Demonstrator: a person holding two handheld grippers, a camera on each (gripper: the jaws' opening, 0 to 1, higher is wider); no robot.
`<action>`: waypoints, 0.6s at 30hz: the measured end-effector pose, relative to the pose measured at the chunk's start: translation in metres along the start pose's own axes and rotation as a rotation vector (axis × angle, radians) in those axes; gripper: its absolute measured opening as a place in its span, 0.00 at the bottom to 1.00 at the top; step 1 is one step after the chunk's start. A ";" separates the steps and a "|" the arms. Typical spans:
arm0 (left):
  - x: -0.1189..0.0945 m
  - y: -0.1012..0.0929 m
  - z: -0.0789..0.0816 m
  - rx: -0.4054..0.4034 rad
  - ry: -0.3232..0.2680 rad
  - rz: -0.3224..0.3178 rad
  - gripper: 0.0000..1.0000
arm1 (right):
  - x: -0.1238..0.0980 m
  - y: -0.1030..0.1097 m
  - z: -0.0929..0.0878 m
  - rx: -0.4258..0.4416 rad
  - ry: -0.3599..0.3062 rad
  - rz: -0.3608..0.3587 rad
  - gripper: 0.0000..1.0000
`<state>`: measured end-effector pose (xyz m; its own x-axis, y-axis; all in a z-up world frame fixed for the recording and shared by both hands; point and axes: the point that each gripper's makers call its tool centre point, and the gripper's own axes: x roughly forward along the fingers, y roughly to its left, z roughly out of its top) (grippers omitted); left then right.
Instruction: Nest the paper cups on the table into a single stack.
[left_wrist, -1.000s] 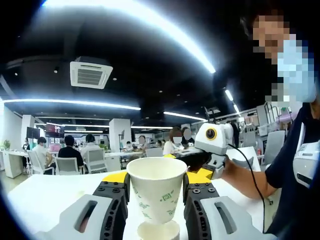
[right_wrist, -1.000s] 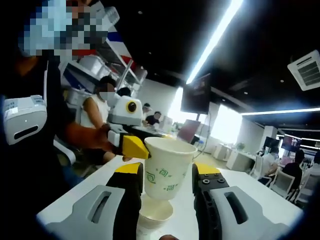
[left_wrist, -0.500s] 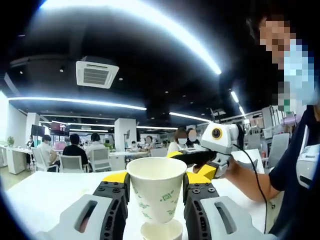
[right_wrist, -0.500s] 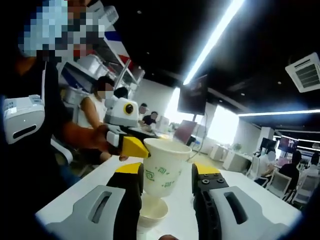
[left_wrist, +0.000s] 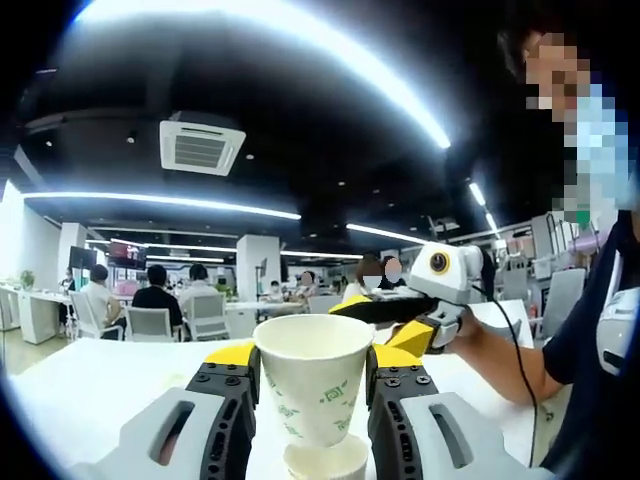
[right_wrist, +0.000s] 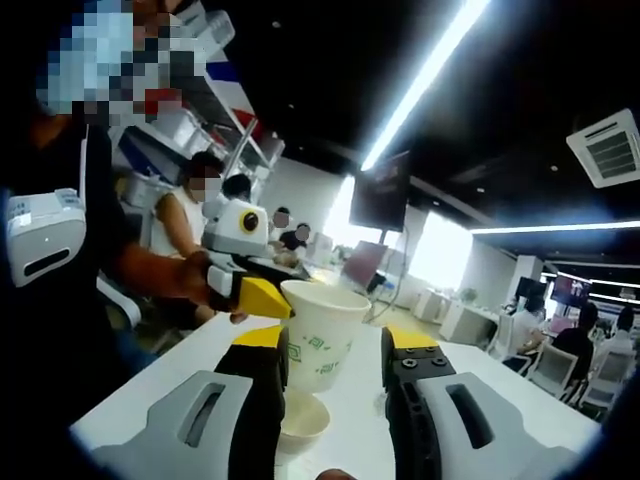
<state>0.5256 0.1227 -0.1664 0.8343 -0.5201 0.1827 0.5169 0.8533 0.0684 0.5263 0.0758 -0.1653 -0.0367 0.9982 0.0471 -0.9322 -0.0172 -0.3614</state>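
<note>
A white paper cup (left_wrist: 313, 385) with green marks stands upright between my left gripper's (left_wrist: 310, 400) jaws, which are shut on its sides. Its base sits just above the rim of a second paper cup (left_wrist: 325, 460) on the white table (left_wrist: 90, 385). In the right gripper view the same held cup (right_wrist: 320, 340) leans left over the lower cup (right_wrist: 300, 420). My right gripper (right_wrist: 335, 385) is open, with a gap between its right jaw and the cup. The left gripper (right_wrist: 262, 297) reaches in from the left, its yellow tip against the cup. The right gripper (left_wrist: 400, 325) shows behind the cup.
The person holding the grippers stands at the table's side (left_wrist: 590, 340), an arm (right_wrist: 150, 270) stretched over it. Behind are office desks, chairs and seated people (left_wrist: 160, 300). The white table top (right_wrist: 480, 380) runs on past the cups.
The held cup has tipped and shifted left between the right gripper's jaws. It keeps its place in the left gripper's jaws. Both views have swung slightly.
</note>
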 end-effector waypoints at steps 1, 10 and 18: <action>0.000 0.000 0.000 0.000 0.001 0.002 0.45 | 0.000 0.000 0.000 0.000 0.000 -0.001 0.39; -0.001 0.001 -0.004 -0.007 0.010 0.018 0.45 | -0.002 -0.005 0.001 0.050 -0.013 -0.006 0.37; 0.000 -0.002 -0.014 -0.020 0.026 0.020 0.45 | -0.003 -0.005 -0.004 0.104 -0.015 0.000 0.34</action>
<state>0.5271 0.1206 -0.1806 0.8491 -0.5038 0.1587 0.5034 0.8628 0.0455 0.5327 0.0733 -0.1674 -0.0413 0.9973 0.0615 -0.9644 -0.0237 -0.2632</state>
